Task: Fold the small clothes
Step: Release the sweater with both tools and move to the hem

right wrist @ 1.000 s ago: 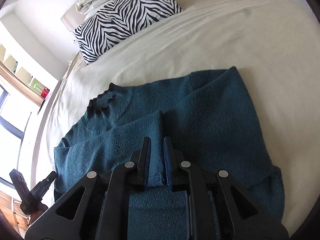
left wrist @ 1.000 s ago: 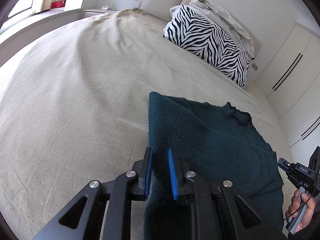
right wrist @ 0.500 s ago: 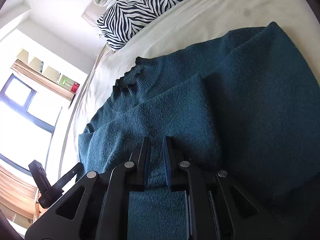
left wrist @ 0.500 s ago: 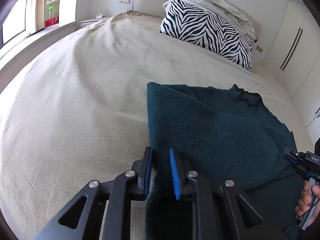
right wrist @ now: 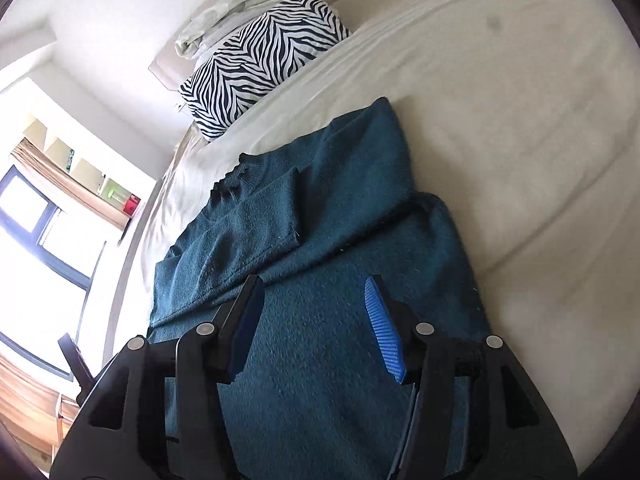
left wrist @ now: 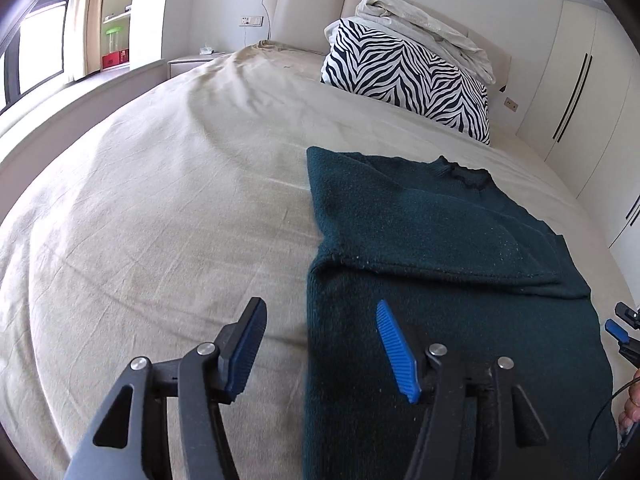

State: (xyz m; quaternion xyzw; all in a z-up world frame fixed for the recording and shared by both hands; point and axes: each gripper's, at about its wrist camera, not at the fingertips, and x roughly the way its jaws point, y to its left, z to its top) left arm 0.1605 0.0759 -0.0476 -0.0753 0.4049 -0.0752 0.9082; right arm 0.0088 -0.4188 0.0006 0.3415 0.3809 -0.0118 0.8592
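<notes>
In the left wrist view, the left gripper [left wrist: 320, 344] has just been opening: its 2 blue-padded jaws stand well apart and nothing is pinched between them. The left edge of the dark teal sweater [left wrist: 420, 240] runs through the gap below them, lying loose on the beige bedsheet [left wrist: 160, 220], with neither pad pressing on the knit. The sweater lies flat on the bed, collar toward the headboard [left wrist: 312, 0], with 1 sleeve folded across its chest so that a straight cuff edge crosses the body. Behind it a zebra-print pillow [left wrist: 408, 80] leans at the head of the bed under a crumpled white duvet [left wrist: 424, 36]. At the right edge, the tip of the right gripper [left wrist: 620, 332] shows just beside the sweater's far side, with part of a hand [left wrist: 630, 404] below it.

In the right wrist view, the right gripper [right wrist: 316, 320] has also just been opening; its jaws are spread wide over the sweater's [right wrist: 340, 360] lower body and grip nothing. Both sleeves lie folded inward, overlapping near the collar. The zebra-print pillow [right wrist: 260, 64] sits beyond, and a window [right wrist: 36, 240] glows at the left.
</notes>
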